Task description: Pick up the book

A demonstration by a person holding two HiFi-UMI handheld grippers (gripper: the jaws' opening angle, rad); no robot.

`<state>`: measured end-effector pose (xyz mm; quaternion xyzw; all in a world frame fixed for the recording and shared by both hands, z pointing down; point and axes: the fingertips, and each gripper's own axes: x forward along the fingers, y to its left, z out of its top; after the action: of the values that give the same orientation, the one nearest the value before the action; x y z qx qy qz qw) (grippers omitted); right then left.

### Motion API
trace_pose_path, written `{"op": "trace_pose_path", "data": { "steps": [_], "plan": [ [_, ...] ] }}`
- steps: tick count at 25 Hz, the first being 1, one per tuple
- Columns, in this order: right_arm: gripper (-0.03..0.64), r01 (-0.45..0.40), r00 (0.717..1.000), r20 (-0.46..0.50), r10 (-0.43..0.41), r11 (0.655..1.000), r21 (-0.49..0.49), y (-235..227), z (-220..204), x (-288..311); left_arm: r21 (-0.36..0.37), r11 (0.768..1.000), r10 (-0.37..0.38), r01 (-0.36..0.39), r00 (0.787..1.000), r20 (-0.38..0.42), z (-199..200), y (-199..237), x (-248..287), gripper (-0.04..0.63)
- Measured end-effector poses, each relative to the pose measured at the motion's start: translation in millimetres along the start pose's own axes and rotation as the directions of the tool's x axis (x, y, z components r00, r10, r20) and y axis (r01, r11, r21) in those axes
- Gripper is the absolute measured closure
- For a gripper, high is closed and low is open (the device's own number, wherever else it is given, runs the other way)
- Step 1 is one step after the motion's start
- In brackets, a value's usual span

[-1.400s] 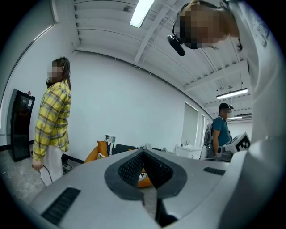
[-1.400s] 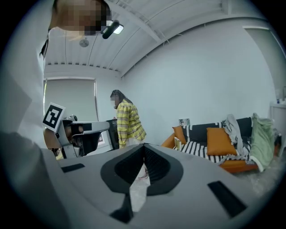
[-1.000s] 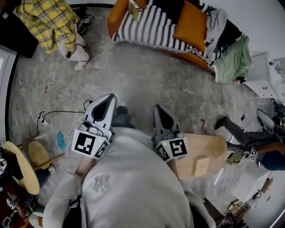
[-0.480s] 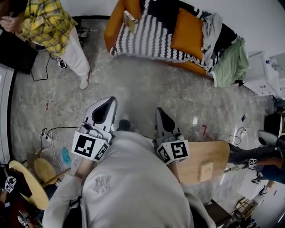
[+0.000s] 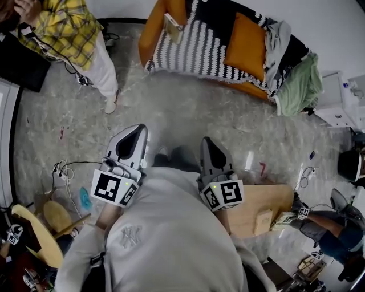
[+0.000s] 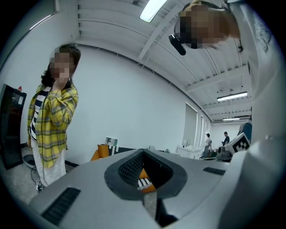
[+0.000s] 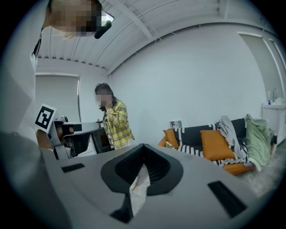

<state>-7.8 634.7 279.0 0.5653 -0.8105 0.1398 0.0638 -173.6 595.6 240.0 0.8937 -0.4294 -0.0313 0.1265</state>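
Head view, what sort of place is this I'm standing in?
Probably a lab or studio dressed as a living room: an orange sofa with a striped throw and cushions, cables loose on the bare speckled floor, and, in the left gripper view, an industrial ceiling with strip lights.

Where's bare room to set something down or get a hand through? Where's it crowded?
Free: the wide bare floor in front of the sofa, and the wooden table top around its small box. Crowded: the sofa's right end, piled with a cushion and clothes; cables on the floor at left; a bystander at upper left.
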Motion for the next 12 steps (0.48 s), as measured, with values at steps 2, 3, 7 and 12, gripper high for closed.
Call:
{"op": "trace_pose_path", "data": {
  "steps": [2, 3, 7, 12],
  "plan": [
    [0.6, 0.0, 1.0, -0.007, 0.0, 1.0, -0.002, -3.7, 0.0, 1.6, -0.008, 1.0, 0.009, -0.009, 1.0, -0.005, -2.3, 1.6, 1.9, 0.586],
    [0.6, 0.001, 1.0, -0.011, -0.001, 1.0, -0.002, -6.3, -0.1, 2.5, -0.012, 1.0, 0.013, -0.013, 1.0, -0.009, -3.7, 2.0, 3.5, 0.586],
    [0.6, 0.01, 0.999, -0.033, -0.01, 1.0, 0.014, -19.9, -1.8, 9.9, -0.02, 1.0, 0.021, -0.022, 0.999, -0.036, -7.9, 3.1, 14.5, 0.586],
    [0.6, 0.007, 0.999, -0.048, -0.006, 1.0, 0.02, -40.1, 3.0, 32.0, -0.018, 0.999, 0.039, -0.04, 0.998, -0.05, -6.5, 13.5, 37.0, 0.586]
  ]
}}
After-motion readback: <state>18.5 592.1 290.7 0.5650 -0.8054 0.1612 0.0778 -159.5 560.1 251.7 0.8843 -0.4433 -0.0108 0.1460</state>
